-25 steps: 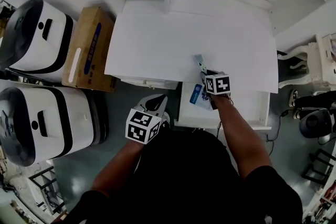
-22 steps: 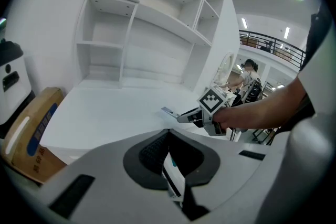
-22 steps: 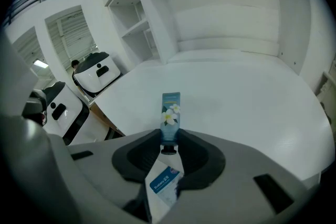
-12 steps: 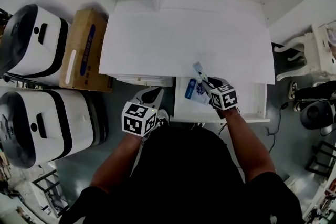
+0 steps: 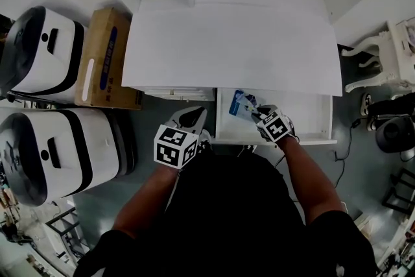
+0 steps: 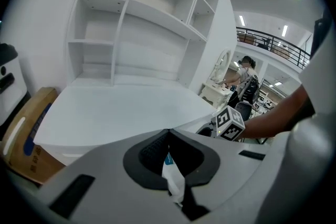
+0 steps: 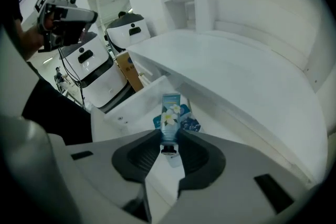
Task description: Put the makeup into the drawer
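Right gripper (image 5: 254, 112) now over drawer (image 5: 305, 116); flowered tube (image 7: 169, 113) in its view

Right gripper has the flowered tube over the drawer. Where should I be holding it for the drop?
The present hold looks right: the right gripper pinches the flowered tube at its dark cap end, coming from behind the cap, pads across the narrow neck. The flat body sticks out ahead, pointing down into the open drawer, so it should drop in lengthwise.

Blue floral makeup tube (image 7: 169, 114), held over open white drawer (image 5: 305, 119)
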A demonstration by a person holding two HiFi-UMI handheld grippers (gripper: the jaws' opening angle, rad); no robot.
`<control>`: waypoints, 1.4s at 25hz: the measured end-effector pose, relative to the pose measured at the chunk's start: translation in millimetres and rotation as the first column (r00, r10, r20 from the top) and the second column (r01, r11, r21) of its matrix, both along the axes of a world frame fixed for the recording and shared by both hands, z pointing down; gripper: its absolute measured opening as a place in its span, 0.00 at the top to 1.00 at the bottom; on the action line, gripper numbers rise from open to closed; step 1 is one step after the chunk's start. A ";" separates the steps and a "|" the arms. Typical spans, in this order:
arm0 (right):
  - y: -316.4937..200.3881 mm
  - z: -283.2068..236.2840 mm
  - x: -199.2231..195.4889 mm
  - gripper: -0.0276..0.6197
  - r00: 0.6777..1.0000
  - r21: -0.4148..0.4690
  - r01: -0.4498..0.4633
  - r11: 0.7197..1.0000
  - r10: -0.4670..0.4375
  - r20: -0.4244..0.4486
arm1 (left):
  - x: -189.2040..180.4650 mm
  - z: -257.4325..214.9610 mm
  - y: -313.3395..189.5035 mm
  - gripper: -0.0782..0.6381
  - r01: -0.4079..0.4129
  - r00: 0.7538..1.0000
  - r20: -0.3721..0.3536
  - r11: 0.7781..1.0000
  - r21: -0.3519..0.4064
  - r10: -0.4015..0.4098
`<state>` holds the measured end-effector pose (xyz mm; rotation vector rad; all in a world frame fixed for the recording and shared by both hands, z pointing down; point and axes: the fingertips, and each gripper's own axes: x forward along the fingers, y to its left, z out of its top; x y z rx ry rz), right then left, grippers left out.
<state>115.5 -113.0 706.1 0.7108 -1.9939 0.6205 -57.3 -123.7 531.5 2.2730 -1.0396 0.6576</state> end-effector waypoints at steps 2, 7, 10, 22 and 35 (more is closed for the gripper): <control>3.5 18.7 2.8 0.78 0.999 -0.030 0.006 1.000 -0.007 -0.032 | -1.7 1.2 1.6 0.88 0.003 1.000 0.006 1.000 -0.003 -0.003; 5.8 52.4 -1.6 0.78 0.993 -0.073 0.053 0.996 -0.060 -0.104 | -10.9 2.0 6.3 0.88 0.019 1.000 0.020 1.000 -0.011 -0.019; 3.1 66.8 -2.8 0.77 0.979 -0.061 0.100 0.993 -0.109 -0.170 | -14.4 3.3 9.6 0.88 0.029 0.999 0.026 0.999 -0.019 -0.028; 7.0 88.1 -4.3 0.77 0.950 -0.093 0.137 0.986 -0.158 -0.270 | -28.2 13.8 13.9 0.88 0.027 1.000 0.012 0.999 -0.043 -0.027; -15.3 2.3 17.1 0.77 0.921 0.066 -0.384 0.921 0.387 -0.036 | -13.6 11.0 -1.3 0.88 -0.160 0.987 -0.034 0.987 -0.016 0.159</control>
